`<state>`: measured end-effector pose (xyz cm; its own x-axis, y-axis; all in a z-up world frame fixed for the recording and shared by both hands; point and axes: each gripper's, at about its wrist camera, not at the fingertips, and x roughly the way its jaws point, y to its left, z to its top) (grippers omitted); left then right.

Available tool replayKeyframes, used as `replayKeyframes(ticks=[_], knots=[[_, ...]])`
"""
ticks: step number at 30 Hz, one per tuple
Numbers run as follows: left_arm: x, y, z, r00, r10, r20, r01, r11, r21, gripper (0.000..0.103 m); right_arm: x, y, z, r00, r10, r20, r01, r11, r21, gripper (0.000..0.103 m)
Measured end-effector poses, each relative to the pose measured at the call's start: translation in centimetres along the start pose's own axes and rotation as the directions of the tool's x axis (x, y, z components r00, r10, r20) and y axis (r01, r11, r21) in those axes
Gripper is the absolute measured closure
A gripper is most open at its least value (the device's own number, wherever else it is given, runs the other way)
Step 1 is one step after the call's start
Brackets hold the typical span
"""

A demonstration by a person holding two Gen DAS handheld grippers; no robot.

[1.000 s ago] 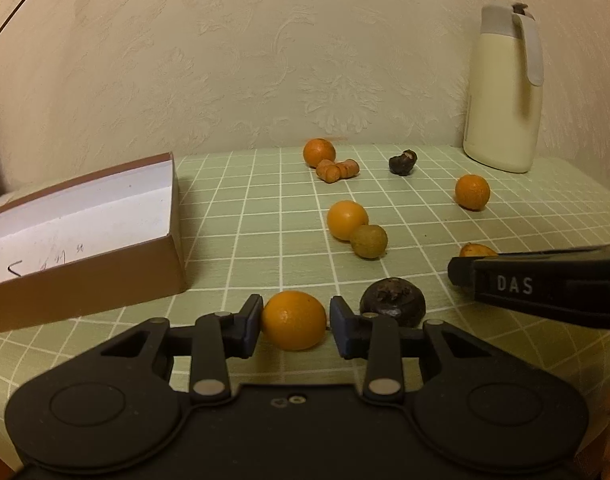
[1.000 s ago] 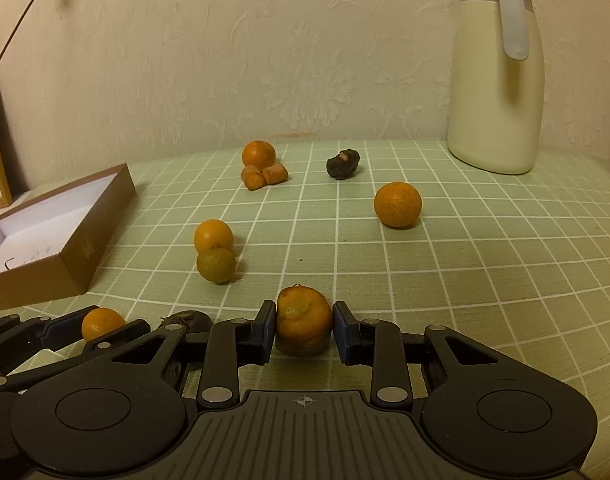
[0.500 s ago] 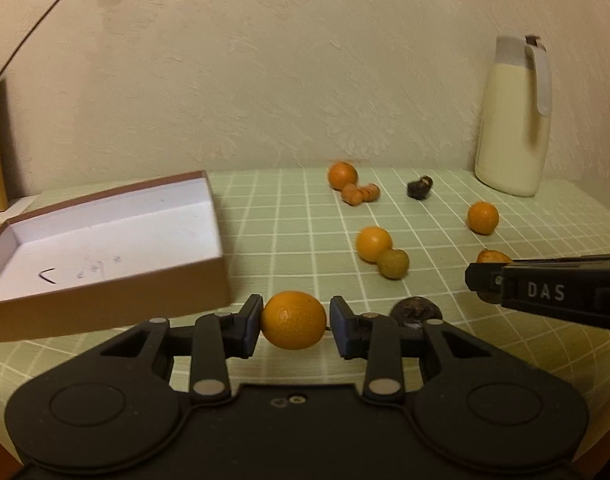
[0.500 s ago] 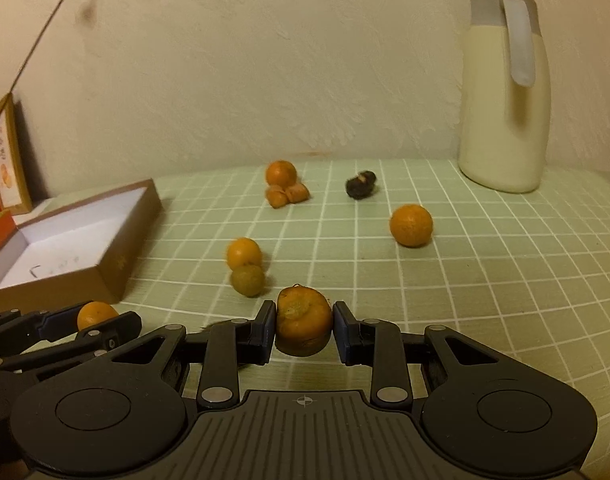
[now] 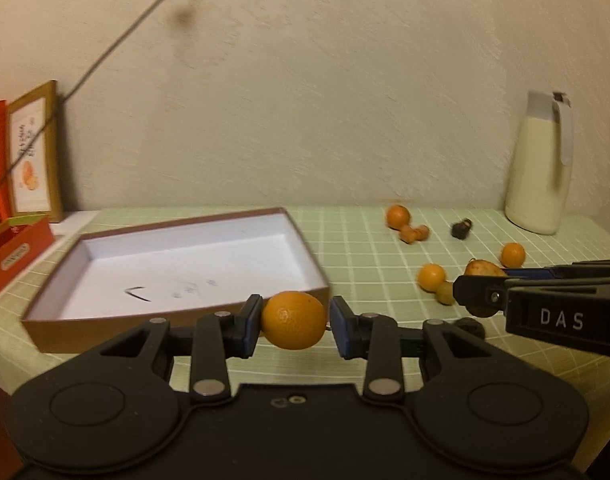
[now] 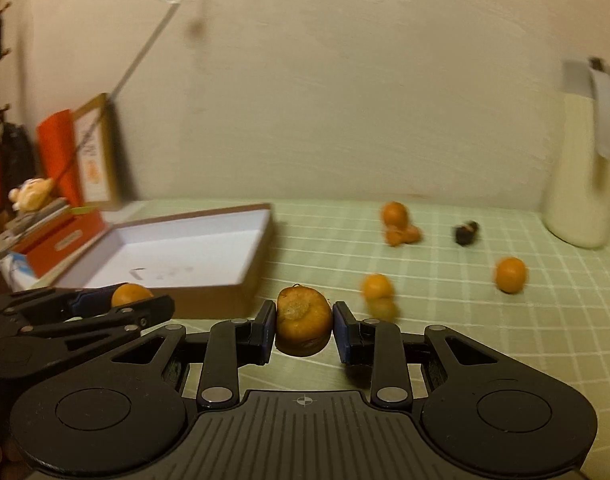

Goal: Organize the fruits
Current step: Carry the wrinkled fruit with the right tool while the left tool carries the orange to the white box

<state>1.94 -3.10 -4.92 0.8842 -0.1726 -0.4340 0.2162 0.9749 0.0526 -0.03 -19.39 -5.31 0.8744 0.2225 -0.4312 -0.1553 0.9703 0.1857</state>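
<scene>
My left gripper [image 5: 294,320] is shut on a round orange [image 5: 294,314], held in the air just in front of the near right corner of the open brown box [image 5: 177,268] with a white inside. My right gripper [image 6: 304,322] is shut on a brownish-orange fruit [image 6: 303,320] with a rough stem end, held above the green checked cloth to the right of the box [image 6: 173,254]. In the right wrist view the left gripper [image 6: 85,308] shows at lower left with its orange [image 6: 130,294]. The box holds no fruit.
Several fruits lie on the cloth: oranges [image 5: 397,216] [image 5: 432,276] [image 5: 513,255], a greenish fruit [image 5: 445,293], small orange pieces [image 5: 413,234], dark fruits [image 5: 461,228] [image 5: 469,324]. A cream jug [image 5: 539,168] stands at back right. A red box [image 5: 13,252] and framed picture [image 5: 35,152] stand at left.
Both grippers have risen and swung left toward the box, each keeping its fruit. The box now lies much nearer the middle of both views.
</scene>
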Motion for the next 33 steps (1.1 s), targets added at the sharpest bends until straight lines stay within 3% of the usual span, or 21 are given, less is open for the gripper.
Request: replayKeyframes(ticks=[17, 26, 33], knots=[[-2.2, 9.6, 1.7, 0.979, 0.199, 0.036, -0.192, 0.972, -0.135, 0.076, 2.5, 5.9, 2.9, 0.985, 0.164, 0.06, -0.16, 0.985, -0.061, 0.072], [-1.2, 13.6, 2.5, 0.96, 0.276, 0.036, -0.269, 0.954, -0.134, 0.076, 5.9, 7.5, 4.3, 0.98, 0.19, 0.058, -0.185, 0.979, -0.081, 0.072], [1.3, 15.9, 2.6, 0.955, 0.297, -0.002, -0.294, 0.944, -0.148, 0.076, 9.6, 7.1, 5.0, 0.987, 0.155, 0.038, -0.152, 0.986, -0.071, 0.072]])
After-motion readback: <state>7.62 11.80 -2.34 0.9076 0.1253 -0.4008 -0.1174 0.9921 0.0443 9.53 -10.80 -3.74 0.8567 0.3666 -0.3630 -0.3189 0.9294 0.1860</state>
